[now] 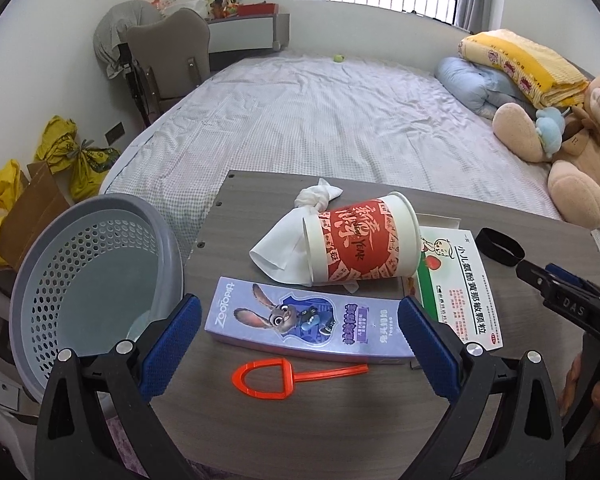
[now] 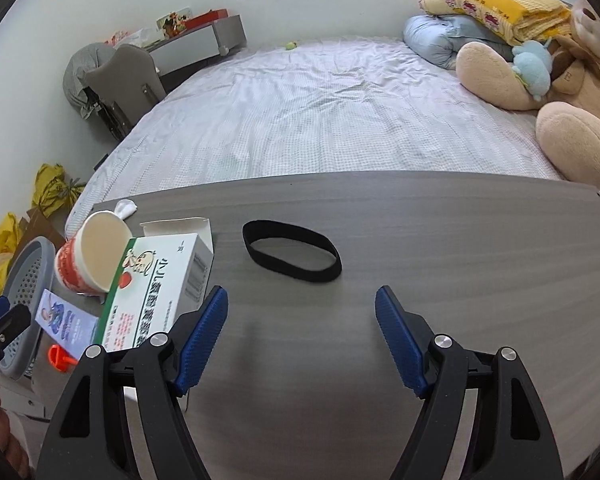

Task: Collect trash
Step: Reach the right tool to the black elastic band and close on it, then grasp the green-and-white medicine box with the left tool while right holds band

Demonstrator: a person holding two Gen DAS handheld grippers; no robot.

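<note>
On the grey wooden table [image 1: 320, 420] lie a purple rabbit-print box [image 1: 308, 326], a tipped red-and-white paper cup [image 1: 360, 240], a knotted white tissue [image 1: 296, 236], a white-and-green medicine box [image 1: 460, 284], an orange plastic tool [image 1: 284, 376] and a black elastic band [image 1: 500, 246]. My left gripper [image 1: 300, 308] is open, its blue pads straddling the purple box without touching it. My right gripper [image 2: 300, 300] is open above bare table, with the black band [image 2: 292, 256] just beyond its tips. The medicine box [image 2: 156, 288] and the cup [image 2: 92, 260] sit to its left.
A grey perforated basket [image 1: 92, 280] stands off the table's left edge. Behind the table is a bed [image 1: 320, 120] with a teddy bear [image 1: 572, 152], pillows and a folded yellow blanket. Yellow bags [image 1: 76, 152] and a cardboard piece lie on the floor at left. A grey chair [image 1: 168, 52] stands by the bed.
</note>
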